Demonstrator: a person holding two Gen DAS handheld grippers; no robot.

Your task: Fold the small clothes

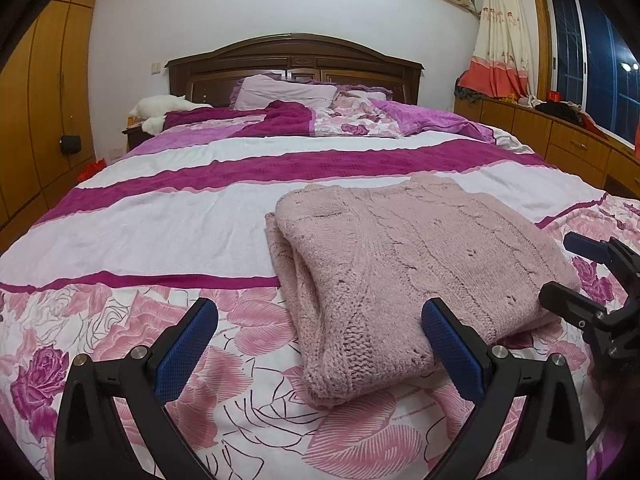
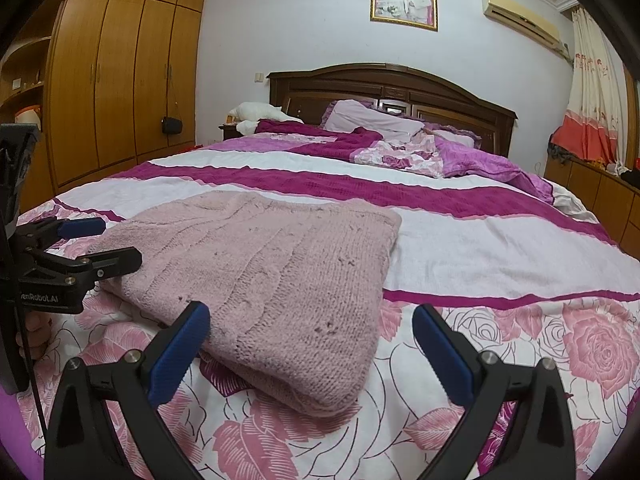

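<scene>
A pale pink knitted sweater (image 1: 408, 264) lies folded into a thick rectangle on the floral bedspread (image 1: 120, 320). It also shows in the right wrist view (image 2: 280, 264). My left gripper (image 1: 320, 320) is open and empty, hovering just short of the sweater's near left corner. My right gripper (image 2: 312, 326) is open and empty, above the sweater's near right corner. The right gripper also shows at the sweater's right edge in the left wrist view (image 1: 576, 268). The left gripper shows at the sweater's left edge in the right wrist view (image 2: 104, 240).
The bed (image 2: 480, 240) carries a white and magenta striped cover, with pillows (image 2: 372, 120) and a dark wooden headboard (image 2: 400, 84) at the far end. Wooden wardrobes (image 2: 120, 80) stand left. A low cabinet (image 1: 560, 136) and a curtain (image 1: 500, 40) stand right.
</scene>
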